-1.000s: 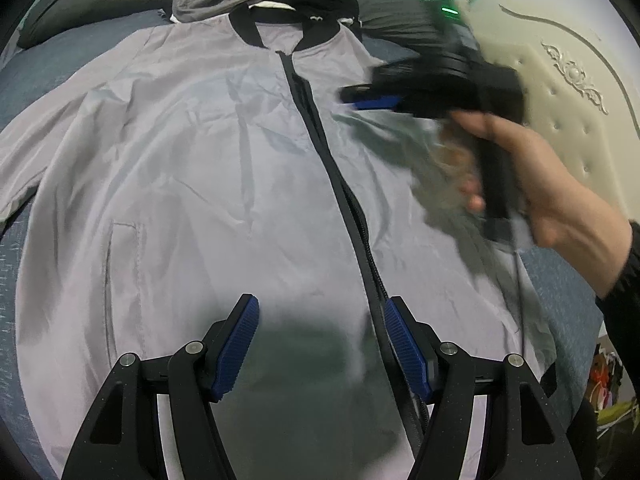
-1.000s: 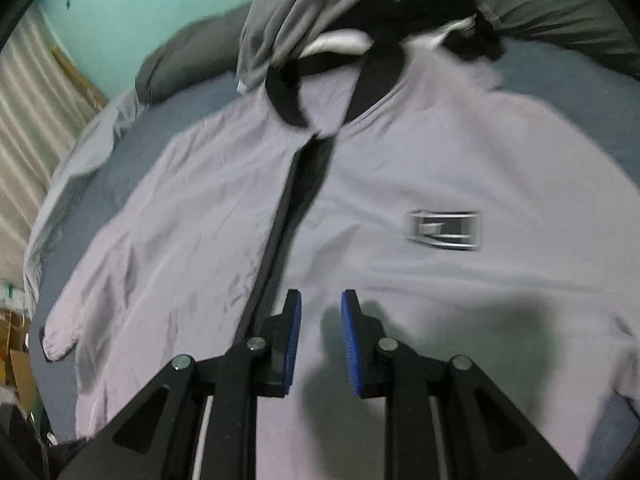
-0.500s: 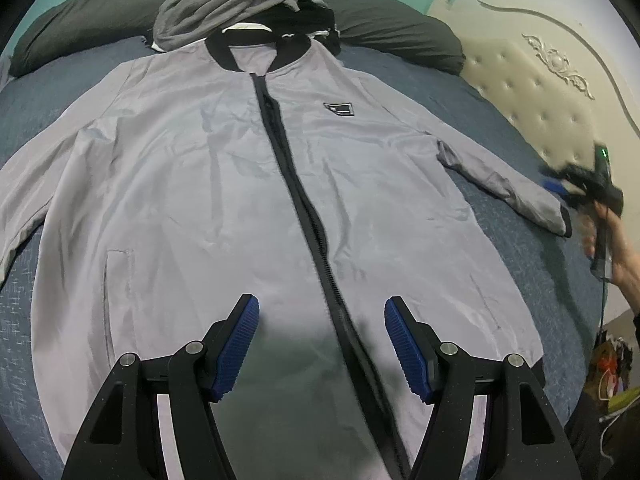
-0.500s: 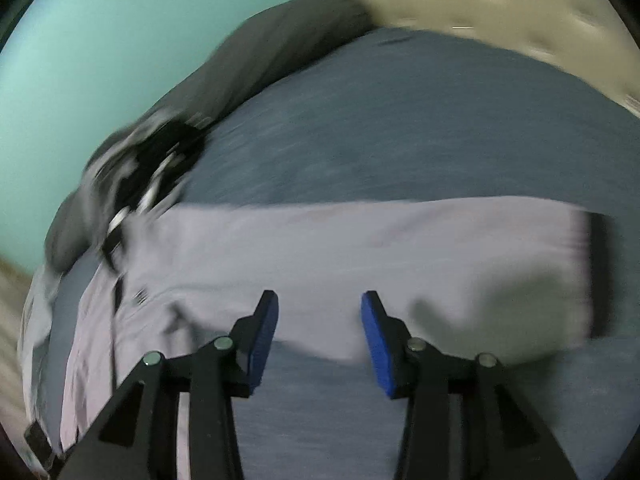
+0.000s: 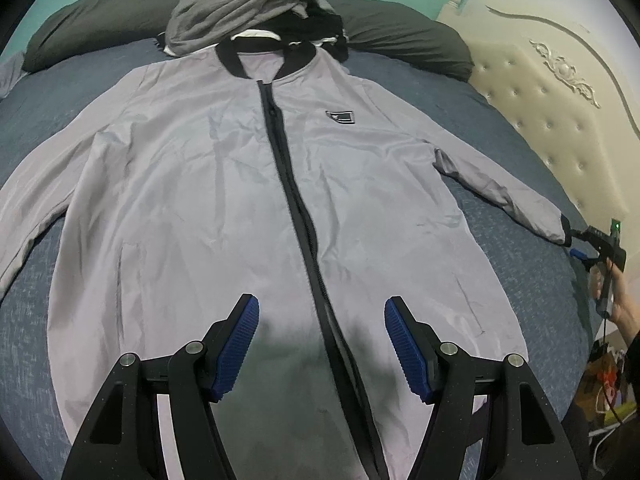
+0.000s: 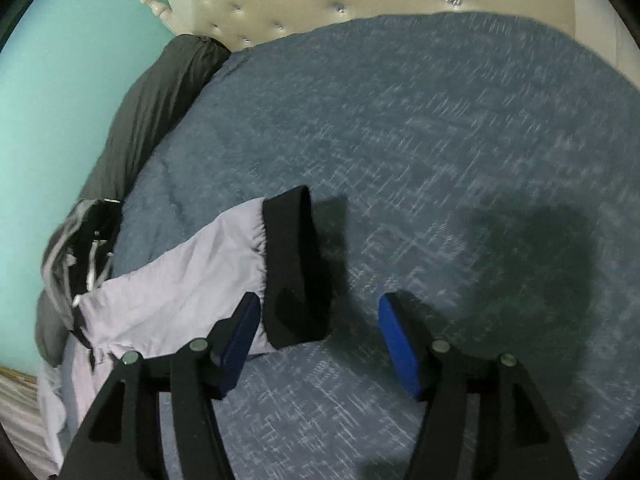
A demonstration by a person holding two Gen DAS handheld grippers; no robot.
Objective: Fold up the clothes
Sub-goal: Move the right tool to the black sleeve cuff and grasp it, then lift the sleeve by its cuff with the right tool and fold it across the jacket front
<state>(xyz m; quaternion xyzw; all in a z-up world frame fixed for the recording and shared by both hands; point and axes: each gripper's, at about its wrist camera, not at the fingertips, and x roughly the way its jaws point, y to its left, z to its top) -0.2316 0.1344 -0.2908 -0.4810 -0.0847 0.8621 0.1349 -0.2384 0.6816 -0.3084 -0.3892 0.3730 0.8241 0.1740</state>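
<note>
A light grey zip jacket point(image 5: 224, 184) with black collar, black zipper and a small chest patch lies flat, front up, on a blue bed. My left gripper point(image 5: 320, 344) is open and empty above the jacket's lower hem, straddling the zipper. My right gripper point(image 6: 316, 340) is open just over the bed at the end of the jacket's right sleeve point(image 6: 180, 288); the black cuff point(image 6: 294, 264) lies between its fingers, nearer the left one. It also shows in the left wrist view point(image 5: 580, 246), at the sleeve cuff.
A pile of grey and black clothes point(image 5: 248, 12) and dark pillows point(image 5: 400, 36) lie beyond the collar. A cream tufted headboard point(image 5: 560, 92) runs along the right side of the bed. Blue bedspread point(image 6: 440, 140) surrounds the sleeve.
My right gripper has swung from over the jacket's chest out to the right sleeve cuff and opened wider. My left gripper has stayed open over the hem.
</note>
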